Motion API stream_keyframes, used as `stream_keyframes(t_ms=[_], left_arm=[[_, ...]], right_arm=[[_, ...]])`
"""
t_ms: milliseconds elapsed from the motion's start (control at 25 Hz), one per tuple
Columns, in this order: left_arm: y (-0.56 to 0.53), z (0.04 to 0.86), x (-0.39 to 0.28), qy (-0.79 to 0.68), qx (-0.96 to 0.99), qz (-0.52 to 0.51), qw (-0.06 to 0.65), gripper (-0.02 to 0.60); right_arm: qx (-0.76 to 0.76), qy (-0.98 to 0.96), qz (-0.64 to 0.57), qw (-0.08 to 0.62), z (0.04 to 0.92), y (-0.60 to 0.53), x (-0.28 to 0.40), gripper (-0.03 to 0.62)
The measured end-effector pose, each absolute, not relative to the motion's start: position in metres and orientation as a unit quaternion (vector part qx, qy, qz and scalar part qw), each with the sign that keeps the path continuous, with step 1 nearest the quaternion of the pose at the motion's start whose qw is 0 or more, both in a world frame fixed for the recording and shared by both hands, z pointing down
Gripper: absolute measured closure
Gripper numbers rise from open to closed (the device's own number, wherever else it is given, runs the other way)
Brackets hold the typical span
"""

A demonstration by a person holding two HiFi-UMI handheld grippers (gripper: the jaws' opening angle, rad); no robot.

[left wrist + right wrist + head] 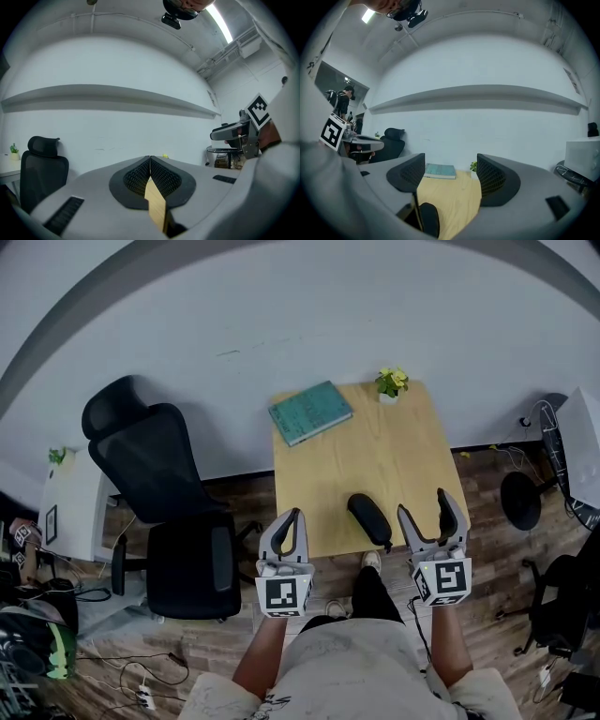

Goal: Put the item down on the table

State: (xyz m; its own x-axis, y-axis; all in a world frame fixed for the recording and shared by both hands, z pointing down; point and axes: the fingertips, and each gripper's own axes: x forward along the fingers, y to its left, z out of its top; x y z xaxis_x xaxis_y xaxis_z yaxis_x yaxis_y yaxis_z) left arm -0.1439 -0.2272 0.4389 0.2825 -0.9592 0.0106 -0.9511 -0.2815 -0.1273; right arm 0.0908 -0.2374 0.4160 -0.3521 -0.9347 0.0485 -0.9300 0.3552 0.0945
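Note:
A black oblong case (368, 518) lies on the light wooden table (375, 460), near its front edge; its end also shows low in the right gripper view (429, 218). My right gripper (424, 507) hovers just right of the case, open and empty, its jaws (451, 176) framing the tabletop (457, 194). My left gripper (292, 517) hangs at the table's front left corner, left of the case. Its pads (140, 176) are pressed together with nothing between them, and only a sliver of table (156, 206) shows below.
A teal book (310, 412) (440, 171) lies at the table's far left and a small potted plant (391, 383) (474, 166) stands at its far edge. A black office chair (173, 512) stands left of the table, with a white cabinet (73, 502) beyond it. Cables lie on the floor.

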Motion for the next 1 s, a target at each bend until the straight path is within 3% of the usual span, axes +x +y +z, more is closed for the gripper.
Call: stream_keyframes(t_ms=[360, 600, 800, 1000], left_arm=[[-0.223, 0.448, -0.140, 0.594, -0.803, -0.042, 0.033, 0.572], [-0.221, 0.447, -0.139, 0.593, -0.803, -0.038, 0.035, 0.572], [-0.218, 0.447, -0.138, 0.594, -0.803, -0.038, 0.035, 0.572], [-0.216, 0.444, -0.138, 0.594, -0.803, -0.033, 0.038, 0.572]], right_arm=[[0.568, -0.821, -0.034, 0.046, 0.413, -0.238, 0.087, 0.259], [0.578, -0.815, -0.041, 0.028, 0.408, -0.235, 0.092, 0.397], [0.582, -0.812, -0.031, 0.006, 0.404, -0.232, 0.097, 0.556], [0.586, -0.810, -0.015, 0.011, 0.408, -0.233, 0.100, 0.573]])
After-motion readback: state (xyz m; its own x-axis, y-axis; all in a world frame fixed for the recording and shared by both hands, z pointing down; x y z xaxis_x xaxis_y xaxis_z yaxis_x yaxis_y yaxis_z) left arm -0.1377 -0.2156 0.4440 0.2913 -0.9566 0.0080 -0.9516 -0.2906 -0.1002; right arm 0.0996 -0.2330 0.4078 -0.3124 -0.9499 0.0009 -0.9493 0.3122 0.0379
